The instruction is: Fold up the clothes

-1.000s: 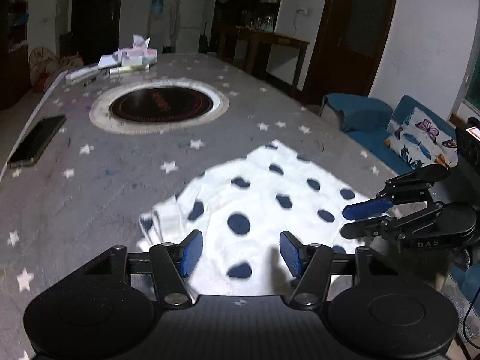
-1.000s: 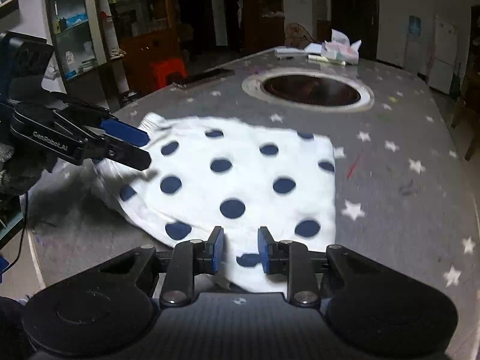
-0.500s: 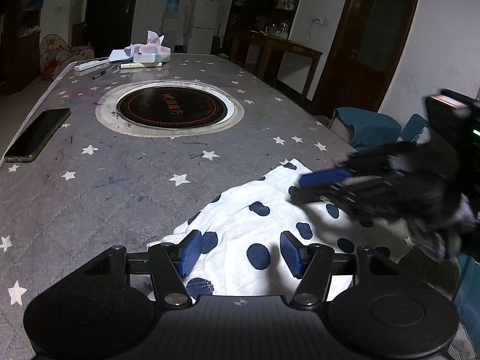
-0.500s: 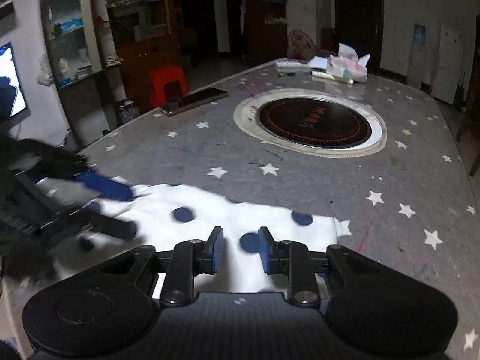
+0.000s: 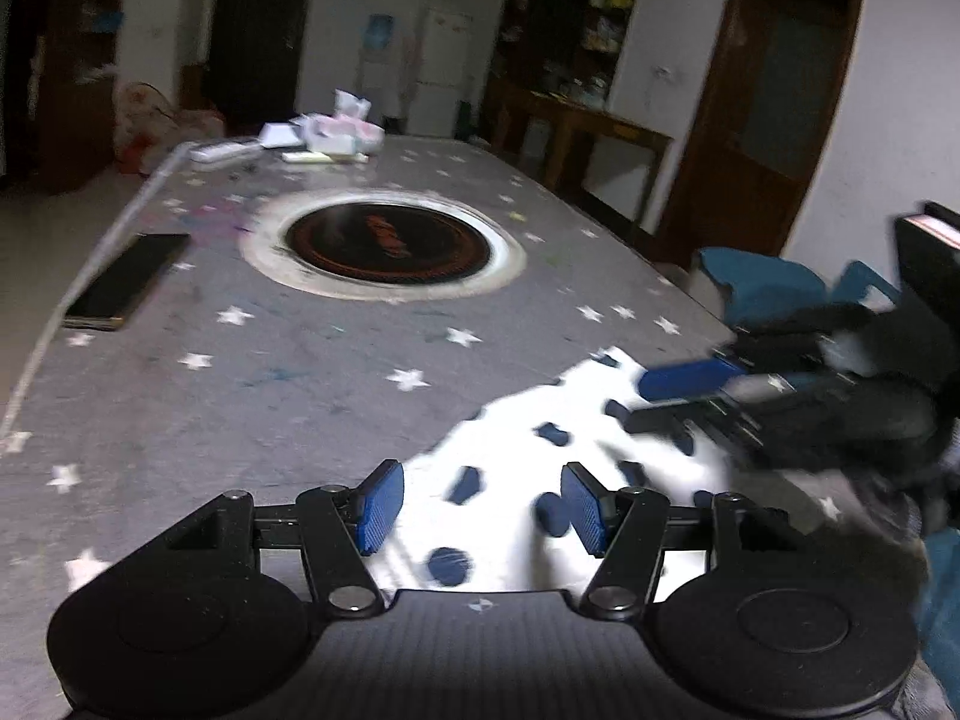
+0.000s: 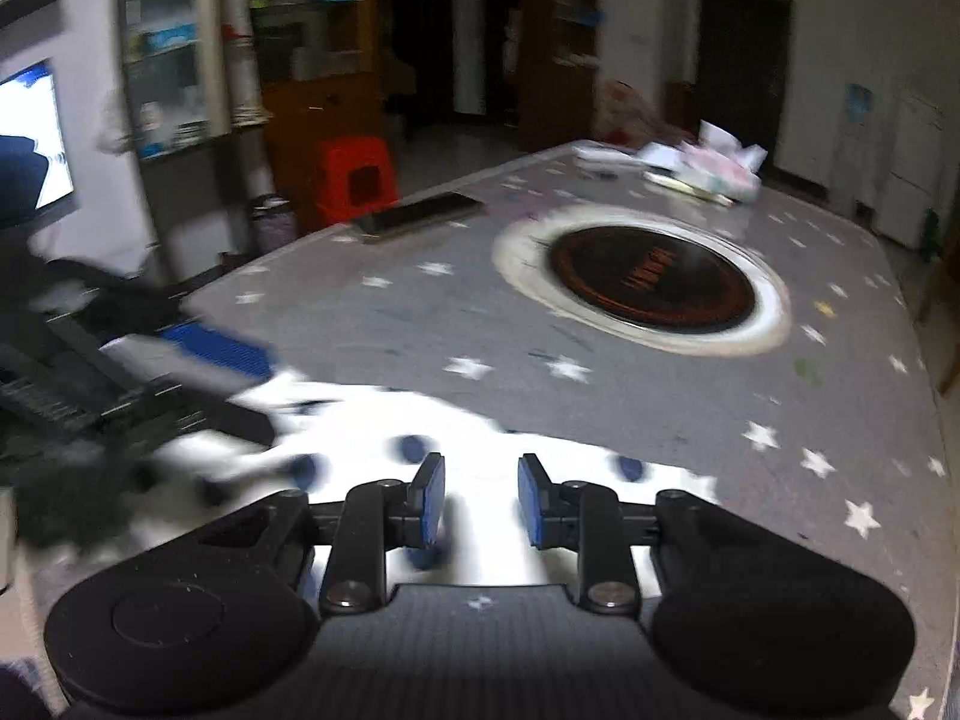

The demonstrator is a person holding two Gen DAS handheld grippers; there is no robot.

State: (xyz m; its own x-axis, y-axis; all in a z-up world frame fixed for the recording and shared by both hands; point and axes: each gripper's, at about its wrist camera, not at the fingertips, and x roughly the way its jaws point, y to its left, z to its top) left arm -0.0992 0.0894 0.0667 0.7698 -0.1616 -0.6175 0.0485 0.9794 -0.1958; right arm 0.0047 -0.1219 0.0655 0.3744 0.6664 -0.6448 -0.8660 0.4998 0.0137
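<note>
Two views checked. Left wrist: left gripper [image 5: 482, 504] jaws spread over polka-dot garment [image 5: 516, 516] at near table [image 5: 288, 384] edge, nothing pinched. Right wrist: right gripper [image 6: 481, 498] jaws just opening, apart, garment under them, unpinched. Advice: hem to be gripped squarely, both sides matched.

I am in a home, in a big room used for eating and living. In front of me is a long table [image 5: 312, 372] under a grey cloth with white stars, with a round cooker [image 5: 384, 240] set into its middle, the sort families cook on at table. A phone [image 5: 126, 282] lies near its edge, and tissues and papers [image 5: 336, 132] sit at the far end. Against the back wall stand a white fridge [image 5: 441, 72] and a wooden cabinet [image 5: 576, 60] crowded with bottles and jars. I also see a brown wooden door [image 5: 780, 114], a red plastic stool [image 6: 357, 177], a lit screen [image 6: 33, 138] and a blue sofa [image 5: 762, 288].
</note>
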